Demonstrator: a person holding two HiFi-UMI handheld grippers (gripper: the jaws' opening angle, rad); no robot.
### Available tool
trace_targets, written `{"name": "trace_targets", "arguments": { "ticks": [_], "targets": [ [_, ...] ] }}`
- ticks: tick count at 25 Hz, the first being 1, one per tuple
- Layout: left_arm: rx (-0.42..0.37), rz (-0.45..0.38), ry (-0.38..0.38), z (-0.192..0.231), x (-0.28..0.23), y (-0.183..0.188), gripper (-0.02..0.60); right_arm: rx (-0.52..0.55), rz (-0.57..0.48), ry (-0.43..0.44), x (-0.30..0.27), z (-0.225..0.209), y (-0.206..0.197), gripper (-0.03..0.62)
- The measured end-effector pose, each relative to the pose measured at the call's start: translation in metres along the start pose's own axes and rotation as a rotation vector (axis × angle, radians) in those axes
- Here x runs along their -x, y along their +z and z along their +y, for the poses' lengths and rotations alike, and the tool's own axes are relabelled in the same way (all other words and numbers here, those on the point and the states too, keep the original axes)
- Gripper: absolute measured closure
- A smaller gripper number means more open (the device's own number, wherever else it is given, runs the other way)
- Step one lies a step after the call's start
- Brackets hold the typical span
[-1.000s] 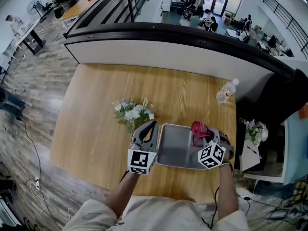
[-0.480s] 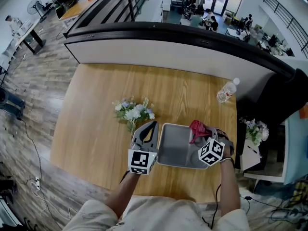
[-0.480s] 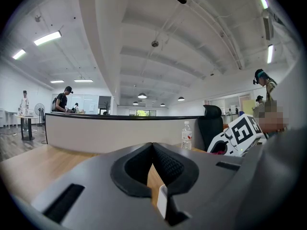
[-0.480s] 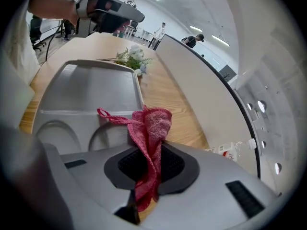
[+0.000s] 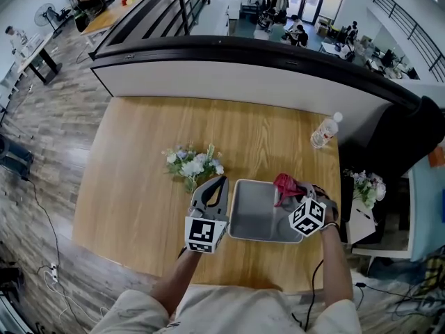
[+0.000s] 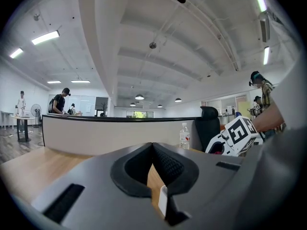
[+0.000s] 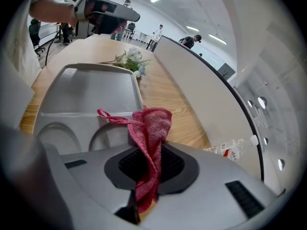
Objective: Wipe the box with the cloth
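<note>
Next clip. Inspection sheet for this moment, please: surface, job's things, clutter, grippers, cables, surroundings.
Surface: wooden table, no spills seen.
Job's things: grey box near the front edge, nothing seen inside; red cloth bunched above its far right corner.
Clutter: flowers just beyond the box's left corner; water bottle upright at the far right corner.
Grippers: left gripper fingers together, nothing between, beside the box's left side; right gripper shut on the cloth.
Cables: one cable trails beside the right forearm; a floor cable lies left of the table.
Surroundings: curved partition behind the table, black chair at right, people at desks beyond.
</note>
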State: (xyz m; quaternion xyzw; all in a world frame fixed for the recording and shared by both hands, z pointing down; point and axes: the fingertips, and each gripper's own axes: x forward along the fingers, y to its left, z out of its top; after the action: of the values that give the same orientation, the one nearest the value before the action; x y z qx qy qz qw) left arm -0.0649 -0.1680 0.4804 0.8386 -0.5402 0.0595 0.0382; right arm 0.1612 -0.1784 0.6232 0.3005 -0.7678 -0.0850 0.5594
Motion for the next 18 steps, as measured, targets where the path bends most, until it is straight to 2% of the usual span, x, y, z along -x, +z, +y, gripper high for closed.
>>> {"name": "trace_targets", "arguments": {
  "ticks": [8,18],
  "targets": [
    [-0.006,-0.014,-0.034,0.0042,0.0038,0.0027,0.568,0.051,0.058,0.010,-0.0046,-0.0002,-0.0014,0.534],
    [0.003,-0.016,-0.026,0.0017,0.0091,-0.0044,0.568,0.117,0.103,0.027,-0.0071,0.0032,-0.0022,0.542]
  ]
}}
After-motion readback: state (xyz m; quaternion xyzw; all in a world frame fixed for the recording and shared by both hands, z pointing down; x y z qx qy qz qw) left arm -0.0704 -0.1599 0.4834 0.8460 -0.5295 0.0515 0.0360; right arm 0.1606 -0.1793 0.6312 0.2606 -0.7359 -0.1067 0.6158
